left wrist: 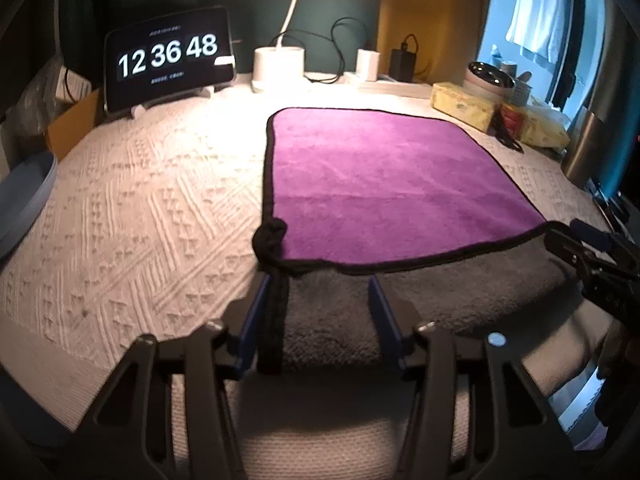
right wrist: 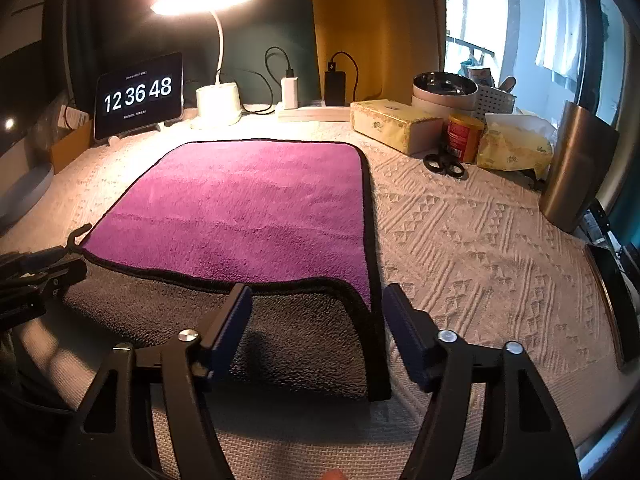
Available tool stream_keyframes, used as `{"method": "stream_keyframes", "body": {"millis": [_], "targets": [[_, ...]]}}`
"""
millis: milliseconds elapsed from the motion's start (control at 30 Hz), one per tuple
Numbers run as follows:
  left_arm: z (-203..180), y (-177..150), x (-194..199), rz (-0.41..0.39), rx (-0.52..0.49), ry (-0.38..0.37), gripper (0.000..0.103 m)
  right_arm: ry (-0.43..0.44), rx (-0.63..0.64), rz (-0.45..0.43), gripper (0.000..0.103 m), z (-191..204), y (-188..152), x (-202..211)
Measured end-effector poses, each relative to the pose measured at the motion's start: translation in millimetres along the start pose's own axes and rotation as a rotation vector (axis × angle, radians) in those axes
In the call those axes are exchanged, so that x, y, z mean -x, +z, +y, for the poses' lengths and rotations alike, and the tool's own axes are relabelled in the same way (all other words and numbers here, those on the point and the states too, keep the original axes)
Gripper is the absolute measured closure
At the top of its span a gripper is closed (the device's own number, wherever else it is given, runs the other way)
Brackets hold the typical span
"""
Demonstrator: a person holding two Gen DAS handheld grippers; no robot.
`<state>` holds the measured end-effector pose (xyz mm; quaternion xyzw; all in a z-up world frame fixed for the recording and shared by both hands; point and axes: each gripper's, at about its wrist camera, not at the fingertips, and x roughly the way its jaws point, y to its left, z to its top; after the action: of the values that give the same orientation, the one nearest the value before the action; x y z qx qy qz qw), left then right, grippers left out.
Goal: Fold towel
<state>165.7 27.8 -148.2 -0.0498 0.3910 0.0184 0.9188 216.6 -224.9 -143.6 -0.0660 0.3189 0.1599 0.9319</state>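
Note:
A purple towel [left wrist: 384,176] with black trim and a grey underside lies flat on the white textured cloth. Its near edge is folded over, so a grey band [left wrist: 352,312] shows toward me. My left gripper [left wrist: 320,284] is open, its jaws astride the near left corner of the grey band. My right gripper [right wrist: 316,296] is open, its jaws astride the near right corner of the towel [right wrist: 248,208]. A black hang loop [left wrist: 270,236] sits at the left end of the fold. The right gripper also shows at the right edge of the left wrist view [left wrist: 592,256].
At the back stand a clock tablet [left wrist: 168,62], a lamp base [left wrist: 278,66], chargers and a power strip [right wrist: 312,110]. Right of the towel are a tissue box [right wrist: 394,124], a red can [right wrist: 462,136], scissors [right wrist: 444,164], a metal bowl [right wrist: 444,84] and a steel container [right wrist: 576,168]. A blue bowl [left wrist: 24,200] sits left.

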Motion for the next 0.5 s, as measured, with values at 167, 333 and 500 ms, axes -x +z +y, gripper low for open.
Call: {"method": "stream_keyframes", "body": {"millis": [167, 333, 500], "targets": [[-2.2, -2.2, 1.1, -0.008, -0.027, 0.008, 0.069, -0.012, 0.009, 0.014, 0.046, 1.3, -3.1, -3.4], [-5.3, -4.4, 7.1, -0.034, -0.048, 0.005, 0.072, -0.027, 0.012, 0.017, 0.068, 0.8, -4.9, -3.4], [-5.6, -6.7, 7.1, -0.031, -0.047, -0.017, 0.076, -0.027, 0.032, 0.008, 0.088, 3.9, -6.0, -0.2]]}}
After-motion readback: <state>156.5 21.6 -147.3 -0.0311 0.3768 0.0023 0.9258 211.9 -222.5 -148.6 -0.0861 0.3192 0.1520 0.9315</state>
